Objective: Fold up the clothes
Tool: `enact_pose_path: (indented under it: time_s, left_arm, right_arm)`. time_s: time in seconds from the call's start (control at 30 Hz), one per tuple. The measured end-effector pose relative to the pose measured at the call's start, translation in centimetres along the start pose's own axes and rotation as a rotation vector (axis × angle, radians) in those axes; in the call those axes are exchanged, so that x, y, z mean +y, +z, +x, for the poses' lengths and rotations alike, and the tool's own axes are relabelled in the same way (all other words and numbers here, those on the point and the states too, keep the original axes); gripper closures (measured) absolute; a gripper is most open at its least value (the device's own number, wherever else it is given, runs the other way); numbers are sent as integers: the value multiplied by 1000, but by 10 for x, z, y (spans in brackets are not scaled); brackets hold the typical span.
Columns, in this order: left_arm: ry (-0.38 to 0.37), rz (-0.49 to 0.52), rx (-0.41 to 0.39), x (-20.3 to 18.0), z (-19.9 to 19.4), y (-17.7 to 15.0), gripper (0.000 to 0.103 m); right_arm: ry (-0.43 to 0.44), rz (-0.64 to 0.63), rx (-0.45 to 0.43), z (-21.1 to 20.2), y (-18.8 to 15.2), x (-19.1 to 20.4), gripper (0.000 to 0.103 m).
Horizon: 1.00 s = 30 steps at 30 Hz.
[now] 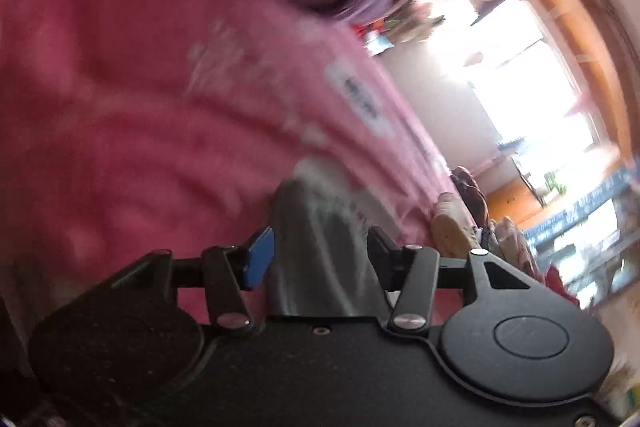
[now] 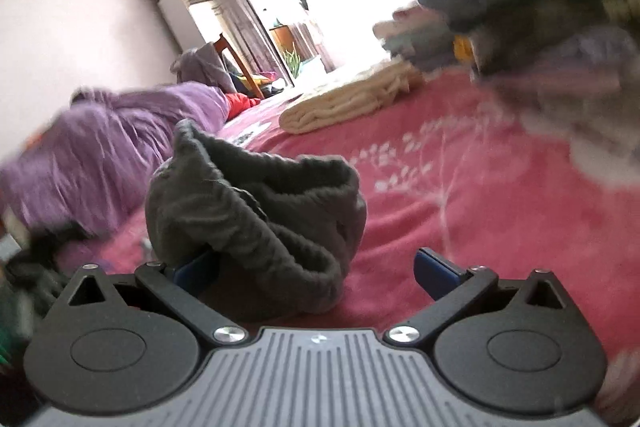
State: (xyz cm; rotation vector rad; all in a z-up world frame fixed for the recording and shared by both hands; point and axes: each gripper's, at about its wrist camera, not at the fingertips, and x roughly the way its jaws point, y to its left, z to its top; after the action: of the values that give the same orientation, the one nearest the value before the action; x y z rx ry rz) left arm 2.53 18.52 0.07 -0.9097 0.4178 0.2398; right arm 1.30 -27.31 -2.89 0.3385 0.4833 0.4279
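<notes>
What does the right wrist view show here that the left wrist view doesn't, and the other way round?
Only the right wrist view shows the open right gripper, a cream folded blanket, a blurred stack of folded clothes behind it, and a rumpled dark grey knit garment lying between the fingers. Only the left wrist view shows the left gripper, its jaws apart with grey fabric between them, and a white label on the spread. Both show the pink bedspread and a purple cloth; heavy blur hides finer detail.
</notes>
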Motion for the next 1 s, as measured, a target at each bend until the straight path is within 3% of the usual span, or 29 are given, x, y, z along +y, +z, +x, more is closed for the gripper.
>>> enact_pose_path:
  time_s: [0.17, 0.4, 0.57, 0.73, 0.83, 0.9, 0.93, 0.97, 1.0]
  left_arm:
    - [-163, 207, 26, -36, -3, -6, 48]
    - [-260, 416, 186, -71, 26, -44, 47]
    - [-368, 713, 297, -112, 32, -76, 44]
    - [-567, 962, 419, -145, 16, -113, 34]
    - [-607, 1119, 444, -149, 6, -137, 32]
    - [-558, 1187, 447, -144, 8, -152, 32]
    - [-523, 1216, 449, -140, 12, -160, 32]
    - [-491, 1245, 449, -135, 16, -167, 32]
    - [-462, 1273, 450, -131, 19, -173, 35]
  right_arm:
    - [35, 74, 47, 0, 3, -14, 0]
    - [85, 182, 114, 2, 7, -33, 0]
    - [120, 257, 162, 3, 11, -46, 0]
    - [105, 149, 158, -3, 11, -32, 0]
    - [96, 84, 155, -6, 12, -23, 0]
    - [90, 41, 153, -8, 12, -17, 2]
    - [87, 19, 152, -9, 12, -14, 6]
    - [84, -3, 151, -11, 12, -11, 24]
    - [81, -24, 150, -12, 13, -8, 49]
